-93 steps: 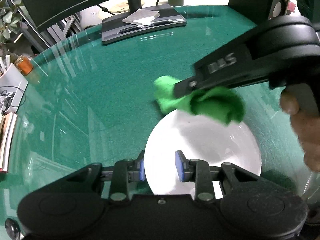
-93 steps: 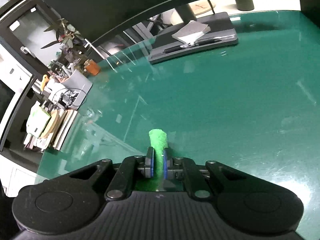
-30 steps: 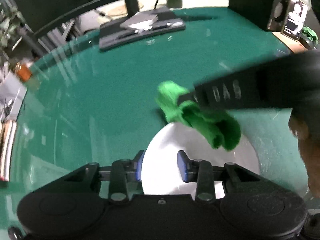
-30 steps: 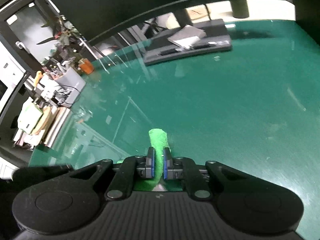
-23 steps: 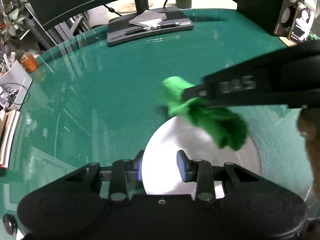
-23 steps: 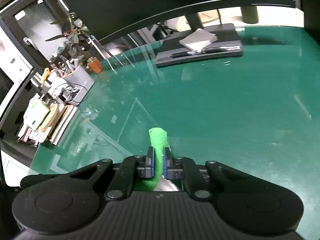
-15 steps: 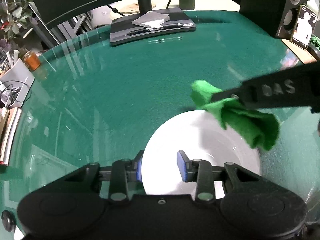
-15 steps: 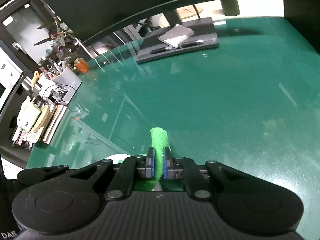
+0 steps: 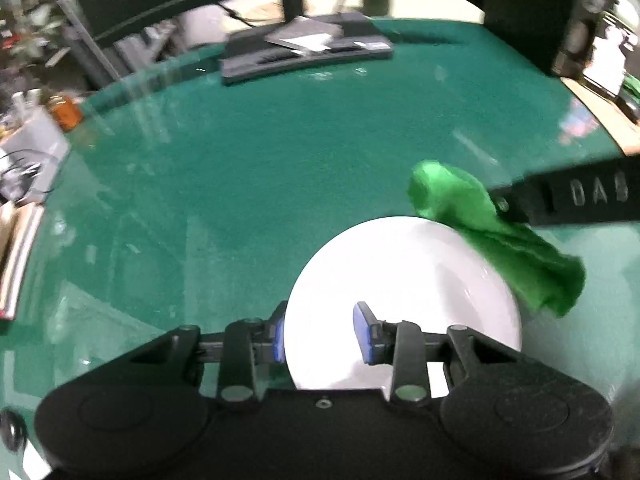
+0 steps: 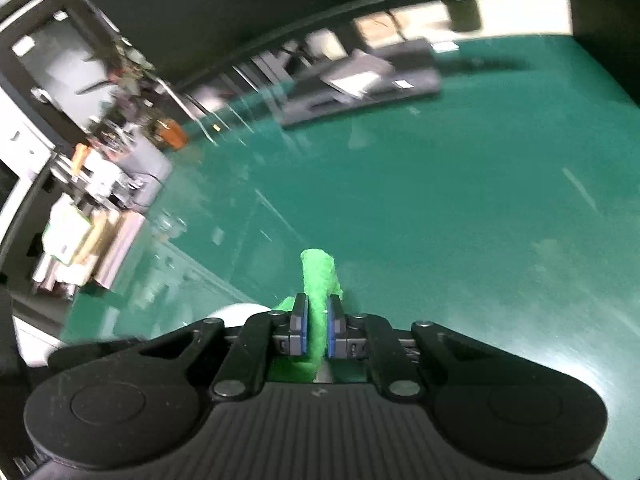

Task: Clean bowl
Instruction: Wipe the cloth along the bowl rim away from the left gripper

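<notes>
A white bowl (image 9: 400, 276) sits on the green table, close in front of my left gripper (image 9: 320, 338). The left jaws straddle the bowl's near rim: the left pad is outside the wall, the right pad inside. My right gripper (image 10: 316, 330) is shut on a green cloth (image 10: 318, 276). In the left wrist view the cloth (image 9: 492, 232) hangs from the right gripper's finger (image 9: 576, 202) over the bowl's far right rim. A sliver of the bowl (image 10: 236, 312) shows low left in the right wrist view.
A dark monitor stand (image 9: 304, 54) with a notepad and pen sits at the table's far edge. An orange jar (image 9: 66, 110) and cluttered shelves (image 10: 88, 216) lie beyond the left edge. A phone on a wooden stand (image 9: 604, 64) is at far right.
The right gripper and the cloth have moved right, from over the middle of the bowl to its far right rim. The left gripper's hold on the bowl is unchanged.
</notes>
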Available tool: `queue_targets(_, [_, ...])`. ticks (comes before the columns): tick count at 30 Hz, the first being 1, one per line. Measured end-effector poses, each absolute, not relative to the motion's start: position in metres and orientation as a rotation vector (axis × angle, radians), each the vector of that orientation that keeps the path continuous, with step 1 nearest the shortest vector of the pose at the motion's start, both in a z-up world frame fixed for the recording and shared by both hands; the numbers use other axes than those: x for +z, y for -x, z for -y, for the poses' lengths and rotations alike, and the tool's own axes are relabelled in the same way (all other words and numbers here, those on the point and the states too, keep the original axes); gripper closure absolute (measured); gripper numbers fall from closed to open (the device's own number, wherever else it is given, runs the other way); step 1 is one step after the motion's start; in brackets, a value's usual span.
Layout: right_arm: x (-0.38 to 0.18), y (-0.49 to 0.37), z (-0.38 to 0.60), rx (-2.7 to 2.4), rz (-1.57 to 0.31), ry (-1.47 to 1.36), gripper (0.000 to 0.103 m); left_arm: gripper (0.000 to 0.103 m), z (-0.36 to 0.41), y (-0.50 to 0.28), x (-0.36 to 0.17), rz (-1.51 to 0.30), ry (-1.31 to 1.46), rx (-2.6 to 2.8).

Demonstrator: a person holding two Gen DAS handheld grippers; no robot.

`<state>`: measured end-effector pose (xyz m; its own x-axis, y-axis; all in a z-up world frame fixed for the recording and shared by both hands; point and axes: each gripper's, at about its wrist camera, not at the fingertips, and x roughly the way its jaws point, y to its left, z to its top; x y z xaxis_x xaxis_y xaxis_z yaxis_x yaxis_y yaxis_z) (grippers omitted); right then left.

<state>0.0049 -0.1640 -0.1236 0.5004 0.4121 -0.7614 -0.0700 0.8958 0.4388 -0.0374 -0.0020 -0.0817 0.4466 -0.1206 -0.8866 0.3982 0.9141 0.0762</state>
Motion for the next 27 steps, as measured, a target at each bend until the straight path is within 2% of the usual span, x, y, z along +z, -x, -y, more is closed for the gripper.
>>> queue_targets(3, [-0.122,-0.004,0.165,0.289,-0.972,-0.429,0.094,0.068,0.010,0.028,-0.079,-1.042,-0.335,-0.390])
queue_targets(5, [-0.120,-0.007,0.159,0.309,-0.951,-0.451,0.094,0.063,0.014,0.027,-0.081,-1.038,-0.354,-0.396])
queue_targets(10, [-0.116,-0.018,0.138,0.350,-0.922,-0.418,0.094,0.070,0.008,0.026,-0.089,-1.069,-0.276,-0.319])
queue_targets(17, [-0.115,0.000,0.157,0.340,-0.949,-0.408,0.094,0.071,-0.004,0.034,-0.092,-1.066,-0.163,-0.205])
queue_targets(27, [-0.115,-0.006,0.152,0.339,-0.955,-0.410,0.094,0.071,-0.001,0.039,-0.090,-1.065,-0.173,-0.172])
